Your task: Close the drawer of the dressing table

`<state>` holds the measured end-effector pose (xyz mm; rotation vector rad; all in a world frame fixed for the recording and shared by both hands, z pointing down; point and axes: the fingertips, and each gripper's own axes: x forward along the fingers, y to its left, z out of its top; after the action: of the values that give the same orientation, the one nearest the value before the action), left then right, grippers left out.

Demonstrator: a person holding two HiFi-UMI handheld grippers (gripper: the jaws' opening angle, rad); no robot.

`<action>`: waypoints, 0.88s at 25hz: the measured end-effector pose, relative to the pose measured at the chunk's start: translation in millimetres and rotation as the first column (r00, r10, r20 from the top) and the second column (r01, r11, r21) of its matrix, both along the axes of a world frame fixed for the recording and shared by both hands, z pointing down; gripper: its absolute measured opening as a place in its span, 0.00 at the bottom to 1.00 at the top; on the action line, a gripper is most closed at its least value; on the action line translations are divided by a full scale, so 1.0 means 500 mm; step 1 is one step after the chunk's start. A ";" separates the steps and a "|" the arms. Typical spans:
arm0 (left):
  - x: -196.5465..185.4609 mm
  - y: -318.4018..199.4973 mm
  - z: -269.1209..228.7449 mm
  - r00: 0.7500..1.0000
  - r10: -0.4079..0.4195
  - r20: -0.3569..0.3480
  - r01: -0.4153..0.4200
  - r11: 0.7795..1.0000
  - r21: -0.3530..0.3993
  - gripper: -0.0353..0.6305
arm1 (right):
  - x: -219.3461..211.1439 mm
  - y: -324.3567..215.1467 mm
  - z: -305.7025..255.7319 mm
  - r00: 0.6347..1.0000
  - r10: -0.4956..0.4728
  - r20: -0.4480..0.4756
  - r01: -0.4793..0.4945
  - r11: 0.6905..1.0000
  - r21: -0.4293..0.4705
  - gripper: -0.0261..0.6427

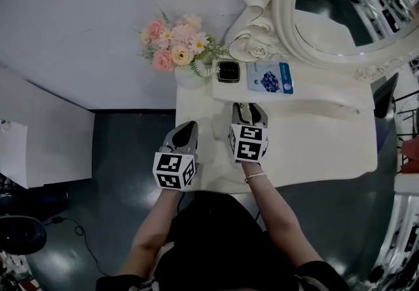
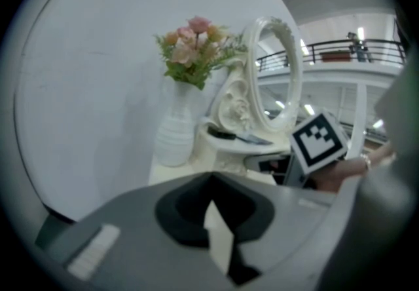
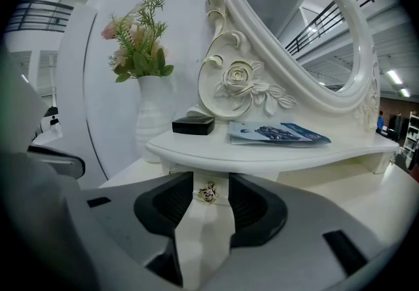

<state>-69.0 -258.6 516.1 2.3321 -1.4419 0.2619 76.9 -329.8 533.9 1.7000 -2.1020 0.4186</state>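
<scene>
The white dressing table [image 1: 314, 139] has a raised shelf [image 3: 262, 152] under its mirror. A small drawer front [image 3: 219, 186] with a gold knob [image 3: 208, 193] sits just below that shelf, about level with the shelf's front edge. My right gripper [image 3: 211, 178] is right up against the drawer front. It is open by a narrow gap, and the knob shows between its tips without being pinched. In the head view the right gripper [image 1: 249, 107] points at the shelf's front edge and hides the drawer. My left gripper [image 1: 186, 127] hovers over the table's left part, shut and holding nothing [image 2: 211, 201].
On the shelf lie a black box [image 1: 228, 71] and a blue booklet [image 1: 270, 78]. A white vase of pink flowers [image 1: 173, 47] stands at the table's back left corner. The oval mirror frame [image 1: 288, 14] rises behind the shelf. Dark floor lies left of the table.
</scene>
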 end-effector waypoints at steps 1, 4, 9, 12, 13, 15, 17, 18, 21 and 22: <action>0.002 0.002 0.000 1.000 0.002 0.000 -0.002 1.000 0.000 0.06 | 0.000 0.002 0.001 1.000 -0.007 0.000 0.007 1.000 -0.002 0.27; 0.006 0.008 -0.004 1.000 0.007 0.000 -0.007 1.000 0.004 0.06 | 0.002 0.013 0.002 1.000 -0.018 -0.001 0.018 1.000 -0.008 0.27; 0.013 0.016 -0.009 1.000 0.019 -0.002 -0.019 1.000 0.011 0.06 | 0.004 0.042 -0.002 0.999 -0.035 0.002 0.035 0.999 -0.004 0.27; 0.019 0.019 -0.011 1.000 0.028 -0.002 -0.028 0.999 0.016 0.06 | 0.000 0.059 -0.006 0.999 -0.049 0.007 0.049 0.999 -0.001 0.27; 0.021 0.019 -0.013 0.999 0.032 -0.001 -0.032 0.999 0.019 0.06 | -0.001 0.065 -0.008 0.999 -0.052 0.008 0.052 0.999 0.002 0.27; 0.024 0.021 -0.018 0.999 0.038 0.000 -0.038 0.999 0.028 0.06 | -0.001 0.076 -0.016 0.998 -0.057 0.014 0.057 0.998 0.008 0.27; 0.024 0.023 -0.021 0.999 0.044 0.004 -0.044 0.998 0.033 0.06 | -0.005 0.089 -0.022 0.997 -0.066 0.024 0.066 0.998 0.012 0.26; 0.024 0.025 -0.021 0.999 0.047 0.006 -0.047 0.998 0.033 0.06 | -0.008 0.097 -0.026 0.997 -0.072 0.029 0.072 0.997 0.014 0.26; 0.024 0.030 -0.022 0.999 0.051 0.009 -0.051 0.998 0.035 0.06 | -0.015 0.118 -0.039 0.995 -0.086 0.048 0.085 0.996 0.026 0.26; 0.024 0.032 -0.024 0.999 0.051 0.008 -0.051 0.998 0.037 0.06 | -0.017 0.125 -0.044 0.994 -0.092 0.053 0.090 0.995 0.031 0.26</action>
<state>-57.1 -242.6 504.1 2.4029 -1.4033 0.2596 68.3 -267.4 511.7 1.6183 -2.2245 0.4136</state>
